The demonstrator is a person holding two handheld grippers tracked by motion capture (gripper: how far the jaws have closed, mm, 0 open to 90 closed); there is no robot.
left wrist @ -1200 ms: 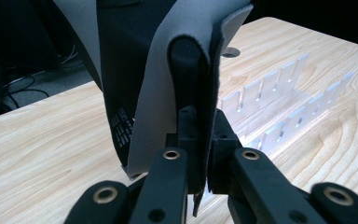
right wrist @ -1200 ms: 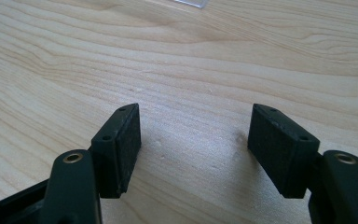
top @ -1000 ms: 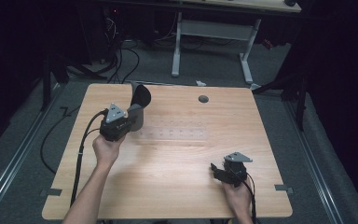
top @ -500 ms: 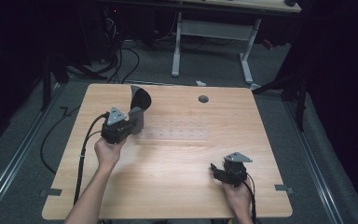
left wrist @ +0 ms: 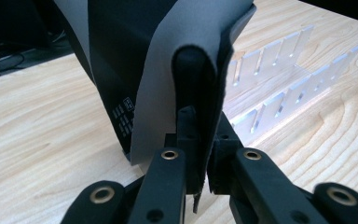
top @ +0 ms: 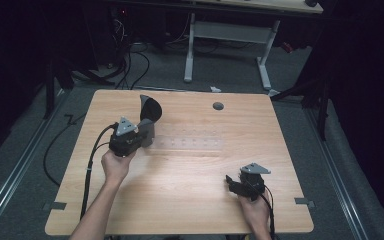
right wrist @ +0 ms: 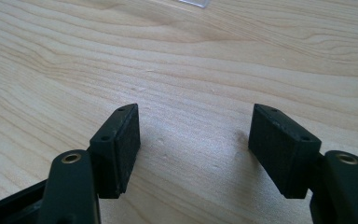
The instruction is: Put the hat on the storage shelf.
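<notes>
On the table (top: pixel 190 165), one folded dark sheet (left wrist: pixel 168 70), perhaps a mousepad, pinched in left jaws, right jaws wide.

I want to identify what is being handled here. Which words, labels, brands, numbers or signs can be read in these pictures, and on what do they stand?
No text can be read for certain.
Small white print, a boxed mark above several lines: on the black inner face of the folded grey-and-black soft sheet, too small and blurred to read.
Light wooden table, clear slotted plastic rack, both claws: no lettering to be seen.
</notes>
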